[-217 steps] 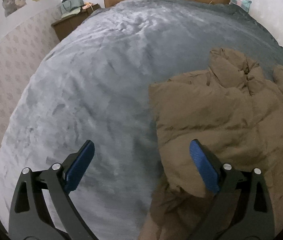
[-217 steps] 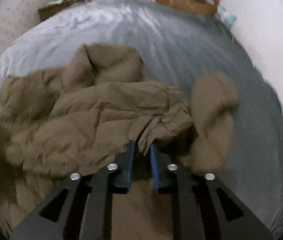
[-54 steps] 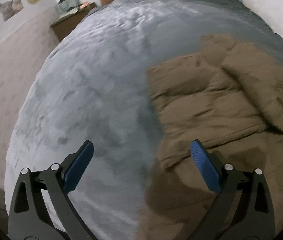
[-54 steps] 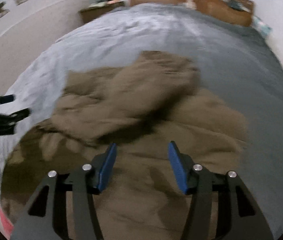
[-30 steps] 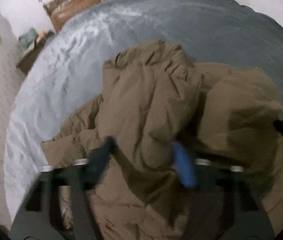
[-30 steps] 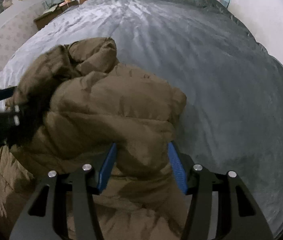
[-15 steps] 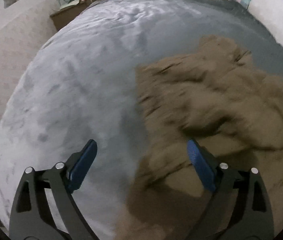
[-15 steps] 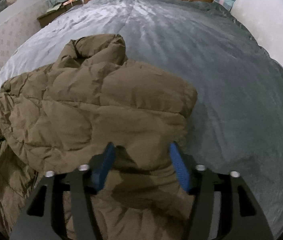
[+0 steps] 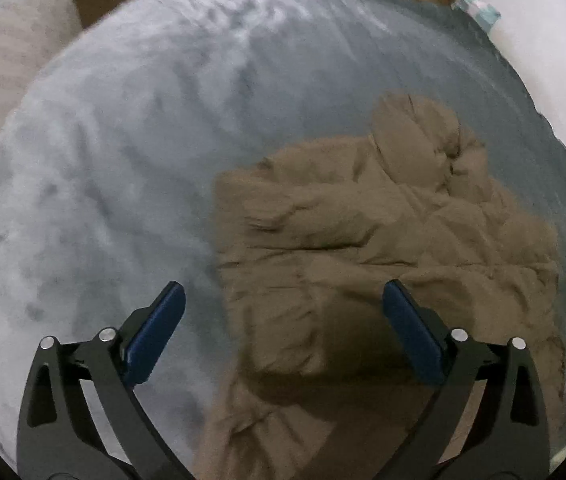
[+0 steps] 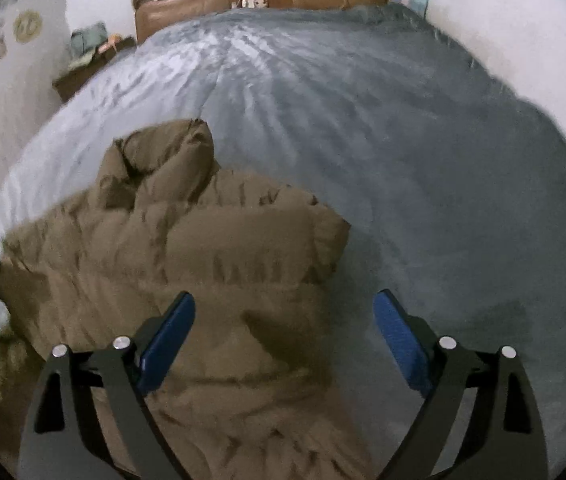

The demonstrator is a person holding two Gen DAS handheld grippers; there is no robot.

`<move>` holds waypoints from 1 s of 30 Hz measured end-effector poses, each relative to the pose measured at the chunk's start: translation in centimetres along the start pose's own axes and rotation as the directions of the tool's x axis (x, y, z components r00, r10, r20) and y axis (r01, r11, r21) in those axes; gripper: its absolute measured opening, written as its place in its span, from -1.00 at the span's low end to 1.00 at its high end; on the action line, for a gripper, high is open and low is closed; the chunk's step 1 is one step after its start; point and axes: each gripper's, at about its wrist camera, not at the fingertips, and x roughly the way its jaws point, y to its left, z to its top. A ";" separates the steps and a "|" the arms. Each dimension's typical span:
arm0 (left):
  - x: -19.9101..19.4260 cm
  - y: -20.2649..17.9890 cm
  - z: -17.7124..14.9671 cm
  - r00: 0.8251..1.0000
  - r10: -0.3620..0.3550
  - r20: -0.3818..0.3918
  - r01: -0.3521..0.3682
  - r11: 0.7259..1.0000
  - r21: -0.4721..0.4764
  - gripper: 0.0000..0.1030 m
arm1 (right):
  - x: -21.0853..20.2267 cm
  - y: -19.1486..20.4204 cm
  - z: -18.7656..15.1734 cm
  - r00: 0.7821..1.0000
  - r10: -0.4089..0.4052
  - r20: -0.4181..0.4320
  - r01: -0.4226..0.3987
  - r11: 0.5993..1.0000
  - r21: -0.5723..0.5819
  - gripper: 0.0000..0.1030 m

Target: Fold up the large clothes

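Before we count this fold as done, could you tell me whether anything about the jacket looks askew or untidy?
The brown puffer jacket lies folded on the grey blanket, but its far end bunches up in a lump instead of lying flat, and the edges look uneven. Both the left claw and right claw are open, holding nothing.

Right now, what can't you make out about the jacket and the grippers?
- Jacket near end: cut off by the bottom edge in both views.
- Its zipper and sleeves: lost in folds and motion blur.
- Right gripper seen from the left wrist: only a blurred sliver at the right edge.
- Nightstand clutter: too small.
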 end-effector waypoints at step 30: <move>-3.4 1.4 -4.0 0.971 0.141 0.194 -0.145 0.989 0.007 0.85 | -1.9 4.8 1.1 0.992 0.025 0.124 -0.007 0.990 -0.140 0.54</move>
